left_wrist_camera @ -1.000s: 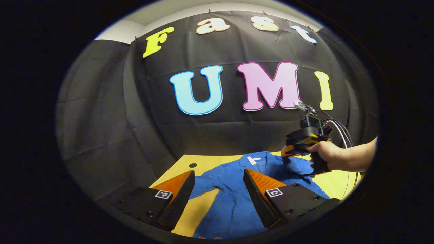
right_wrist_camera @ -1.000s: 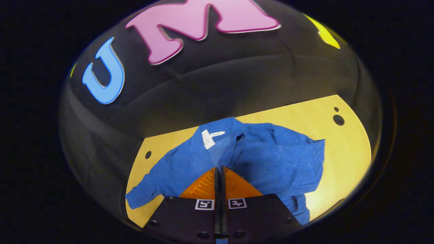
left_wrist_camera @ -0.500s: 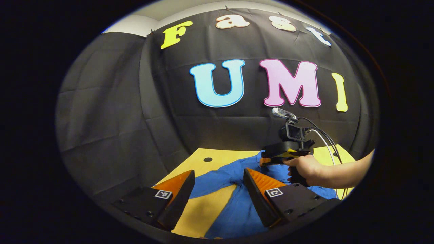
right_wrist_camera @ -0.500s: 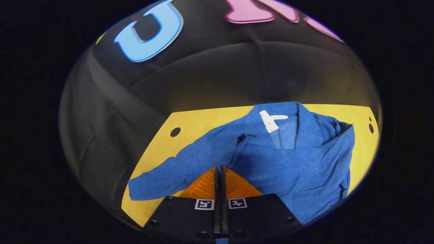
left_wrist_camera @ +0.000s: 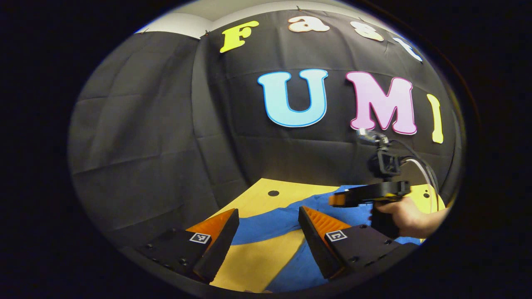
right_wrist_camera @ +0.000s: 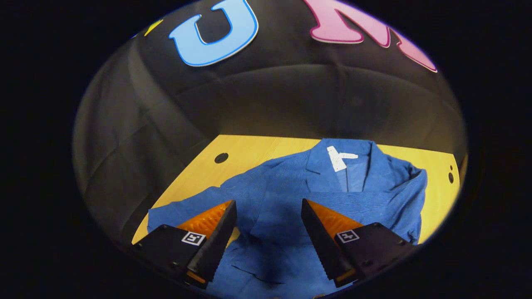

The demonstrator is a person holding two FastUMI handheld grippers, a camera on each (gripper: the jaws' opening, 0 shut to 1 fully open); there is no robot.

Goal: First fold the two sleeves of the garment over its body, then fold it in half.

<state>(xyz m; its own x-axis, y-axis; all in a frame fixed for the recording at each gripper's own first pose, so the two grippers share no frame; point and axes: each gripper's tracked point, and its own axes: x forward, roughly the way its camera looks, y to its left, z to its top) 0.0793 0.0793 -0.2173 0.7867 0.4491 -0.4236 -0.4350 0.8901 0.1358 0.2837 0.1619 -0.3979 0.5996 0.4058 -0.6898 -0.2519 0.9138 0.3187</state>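
the garment [right_wrist_camera: 332, 195] is laid on the table [right_wrist_camera: 249, 151], collar toward the wall, with one sleeve [right_wrist_camera: 374, 203] folded across its body and the other sleeve [right_wrist_camera: 187, 207] spread outward. the right gripper [right_wrist_camera: 268, 211] is held above the garment, jaws wide apart, nothing gripped. the left gripper [left_wrist_camera: 268, 220] is held over the spread sleeve, jaws wide apart, nothing gripped.
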